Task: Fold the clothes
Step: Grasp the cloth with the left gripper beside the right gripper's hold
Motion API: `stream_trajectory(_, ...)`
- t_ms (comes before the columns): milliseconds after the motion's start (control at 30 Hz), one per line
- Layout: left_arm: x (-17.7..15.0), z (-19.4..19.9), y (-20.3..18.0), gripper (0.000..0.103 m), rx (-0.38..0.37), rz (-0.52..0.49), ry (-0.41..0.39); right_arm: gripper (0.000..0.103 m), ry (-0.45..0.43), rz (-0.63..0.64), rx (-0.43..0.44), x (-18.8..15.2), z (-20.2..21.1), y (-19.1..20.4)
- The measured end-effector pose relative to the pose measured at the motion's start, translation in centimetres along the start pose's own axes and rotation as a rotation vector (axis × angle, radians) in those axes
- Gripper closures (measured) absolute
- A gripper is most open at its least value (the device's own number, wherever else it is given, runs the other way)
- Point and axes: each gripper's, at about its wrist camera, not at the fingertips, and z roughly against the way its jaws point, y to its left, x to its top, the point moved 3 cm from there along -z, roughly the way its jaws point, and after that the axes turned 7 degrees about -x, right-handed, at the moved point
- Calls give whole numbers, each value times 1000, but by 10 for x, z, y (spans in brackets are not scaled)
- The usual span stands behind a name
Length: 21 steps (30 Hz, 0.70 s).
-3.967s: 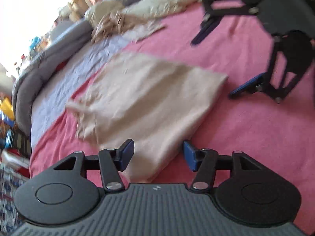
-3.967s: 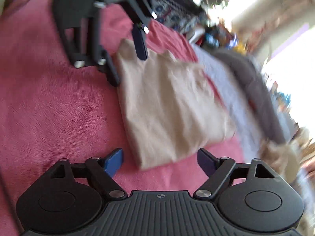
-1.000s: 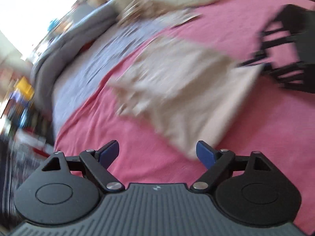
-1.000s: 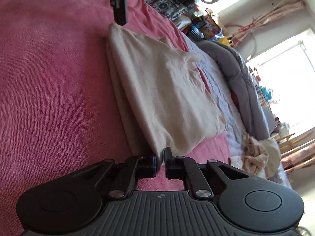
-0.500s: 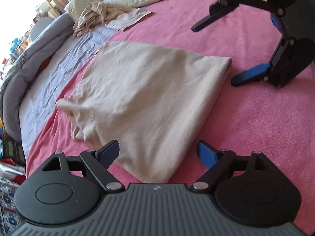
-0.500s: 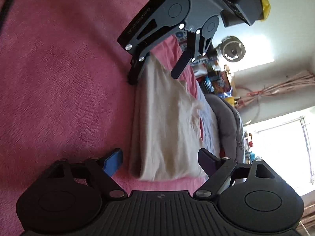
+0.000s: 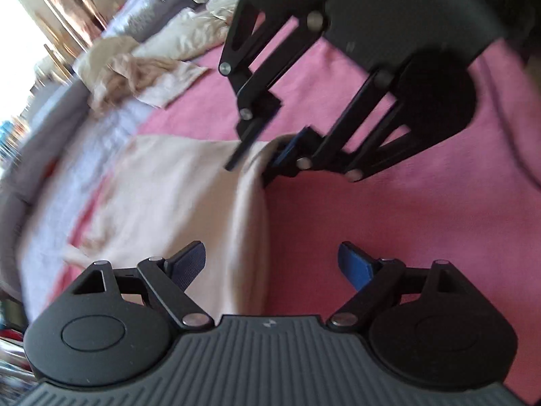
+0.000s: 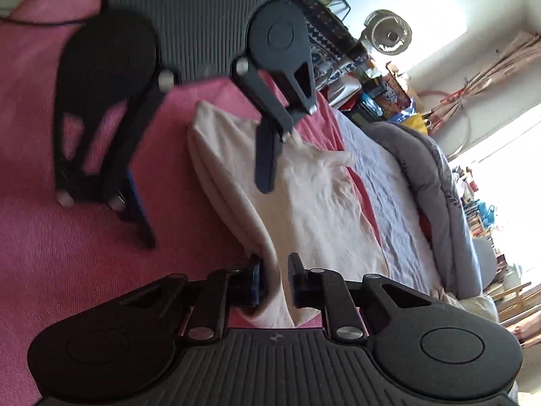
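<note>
A folded beige garment [image 7: 169,196] [image 8: 321,209] lies on the pink bedspread [image 7: 405,220]. My right gripper [image 8: 274,280] has its jaws closing on the garment's folded corner, and the cloth is pinched between the pads and drawn up a little. In the left wrist view the right gripper [image 7: 250,173] holds that raised corner at the garment's far end. My left gripper [image 7: 270,264] stands open at the opposite end, with the garment's folded edge running between its fingers untouched. The right wrist view shows the left gripper [image 8: 206,213] straddling that far corner.
A heap of crumpled light clothes [image 7: 135,71] lies at the far side of the bed. A lilac sheet [image 8: 389,203] and a grey duvet [image 8: 432,182] run alongside the garment. A fan [image 8: 389,37] and room clutter stand beyond the bed.
The right gripper, open half a second ago, has shut on the garment's corner and raised it. The left gripper has come lower and closer over the opposite end, still open.
</note>
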Motion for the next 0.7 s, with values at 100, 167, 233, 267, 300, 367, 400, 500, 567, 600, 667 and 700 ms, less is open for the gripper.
stream_trajectory(100,2,-9,1,41,79,-67,35,91,9,-36,31,0,1,-5)
stream_trajectory(167,1,-13,1,52,75,-98,46,91,16,-43,40,-12,23,5)
stream_trajectory(233,-1,-14,1,68,54,-102,56,91,13,-9,36,-16,25,11)
stream_trajectory(267,-1,-13,3,82,37,-81,55,91,6,21,25,-18,26,15)
stream_trajectory(300,-1,-12,5,86,21,-55,50,87,-12,63,9,-19,25,20)
stream_trajectory(367,0,-6,15,93,-13,13,38,77,-79,164,-13,-20,32,41)
stream_trajectory(400,1,-3,20,94,-31,47,31,65,-115,212,-27,-20,36,51)
stream_trajectory(500,2,6,32,94,-67,100,23,59,-156,271,-36,-12,27,66)
stream_trajectory(567,-1,6,32,94,-75,80,39,78,-115,237,-30,-10,18,61)
stream_trajectory(600,-4,6,30,94,-81,72,50,92,-91,216,-26,-9,13,59)
stream_trajectory(667,-12,5,27,94,-94,69,74,92,-45,162,-14,-14,12,49)
stream_trajectory(700,-17,4,27,94,-93,75,87,92,-25,142,-7,-19,13,45)
